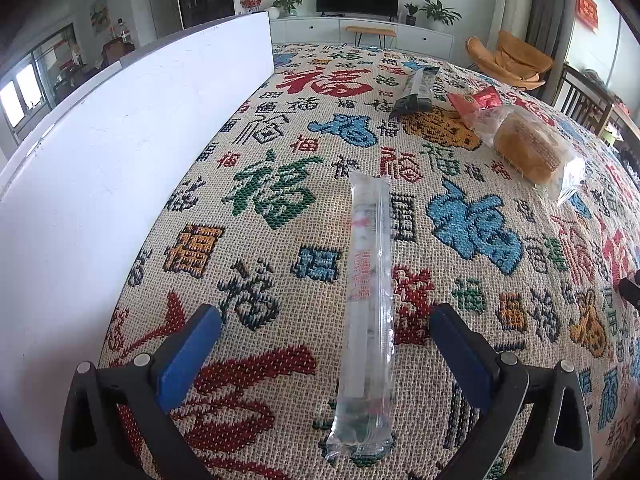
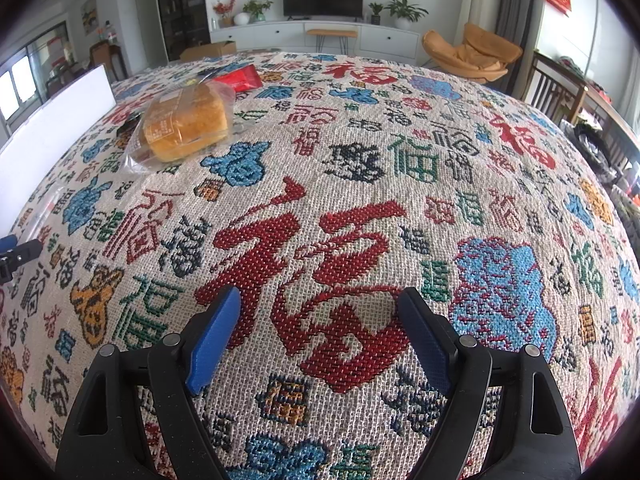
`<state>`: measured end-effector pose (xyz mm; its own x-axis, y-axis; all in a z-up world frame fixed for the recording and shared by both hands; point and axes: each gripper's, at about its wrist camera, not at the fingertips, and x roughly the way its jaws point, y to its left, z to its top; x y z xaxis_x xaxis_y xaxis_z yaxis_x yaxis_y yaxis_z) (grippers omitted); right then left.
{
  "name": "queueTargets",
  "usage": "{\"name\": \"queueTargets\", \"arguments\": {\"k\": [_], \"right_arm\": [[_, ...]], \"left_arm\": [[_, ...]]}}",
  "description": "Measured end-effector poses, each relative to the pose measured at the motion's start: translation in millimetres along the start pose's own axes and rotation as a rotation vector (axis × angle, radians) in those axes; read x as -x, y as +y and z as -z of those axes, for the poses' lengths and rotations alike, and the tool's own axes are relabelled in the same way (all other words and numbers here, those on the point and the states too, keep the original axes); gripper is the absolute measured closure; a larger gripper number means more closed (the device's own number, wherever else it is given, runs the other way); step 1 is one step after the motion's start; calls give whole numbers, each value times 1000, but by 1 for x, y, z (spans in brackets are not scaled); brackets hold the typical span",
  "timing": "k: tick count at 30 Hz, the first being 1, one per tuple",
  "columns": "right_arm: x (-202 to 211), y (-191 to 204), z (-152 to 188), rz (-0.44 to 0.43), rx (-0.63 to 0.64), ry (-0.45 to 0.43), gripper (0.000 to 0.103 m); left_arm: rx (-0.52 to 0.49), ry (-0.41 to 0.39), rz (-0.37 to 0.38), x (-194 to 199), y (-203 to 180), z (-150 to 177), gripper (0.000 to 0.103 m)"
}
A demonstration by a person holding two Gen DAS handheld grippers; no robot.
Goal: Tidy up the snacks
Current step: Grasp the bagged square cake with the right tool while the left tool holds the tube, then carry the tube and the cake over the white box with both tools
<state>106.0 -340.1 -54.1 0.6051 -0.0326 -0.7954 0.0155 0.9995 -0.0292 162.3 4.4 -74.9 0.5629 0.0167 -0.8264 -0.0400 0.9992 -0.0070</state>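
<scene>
A long clear stick packet (image 1: 368, 304) lies on the patterned tablecloth (image 1: 280, 184), lengthwise between the open fingers of my left gripper (image 1: 324, 344), untouched. A bagged bread loaf (image 1: 532, 148) lies at the right, also in the right wrist view (image 2: 184, 124). A red packet (image 1: 476, 100) and a dark green packet (image 1: 416, 90) lie further back; the red packet (image 2: 240, 78) shows behind the bread. My right gripper (image 2: 320, 328) is open and empty over bare cloth (image 2: 360, 208).
A tall white box wall (image 1: 120, 152) stands along the left of the table, also seen in the right wrist view (image 2: 48, 132). Beyond the table are a TV cabinet (image 1: 360, 28), an orange chair (image 1: 508, 60) and wooden chairs (image 2: 560, 92).
</scene>
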Motion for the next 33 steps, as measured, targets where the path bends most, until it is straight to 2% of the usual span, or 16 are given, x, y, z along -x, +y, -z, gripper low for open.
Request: {"name": "queueTargets", "arguments": {"k": [7,9,11,15,17,21,23,24,25,26,28,30,33], "right_arm": [[0,-1,0,0,-3,1,19],[0,-5,-5,-37,-21,9,18],[3,-11,-23,-85,-54,-8,19],[16,-5,-89,-161,-78,-152,19],[7,7,-122,-217,-43,-162,19],[-37,55,-162,-284,99,-67,19],[-69,85,-163,-304,191,35,19],[-86,99,-158,-301,233,100,16],[-100,112,-152,-260,282,149,9],[-111,120,-145,-223,321,155,4],[-121,117,-140,-246,277,99,3],[-132,117,-136,-240,255,93,4],[-140,121,-129,-217,275,113,11]], "left_arm": [[0,-1,2,0,0,0,0],[-1,-1,3,0,0,0,0],[0,-1,3,0,0,0,0],[-1,-2,3,0,0,0,0],[0,-1,3,0,0,0,0],[0,-2,3,0,0,1,0],[-1,-2,3,0,0,1,0],[0,-2,3,0,1,1,0],[-1,-1,3,0,1,1,0],[-1,-1,4,-1,0,1,0],[-1,-3,5,0,0,0,0],[-1,-2,5,-1,-1,-1,0],[4,-2,11,-1,0,-1,2]]}}
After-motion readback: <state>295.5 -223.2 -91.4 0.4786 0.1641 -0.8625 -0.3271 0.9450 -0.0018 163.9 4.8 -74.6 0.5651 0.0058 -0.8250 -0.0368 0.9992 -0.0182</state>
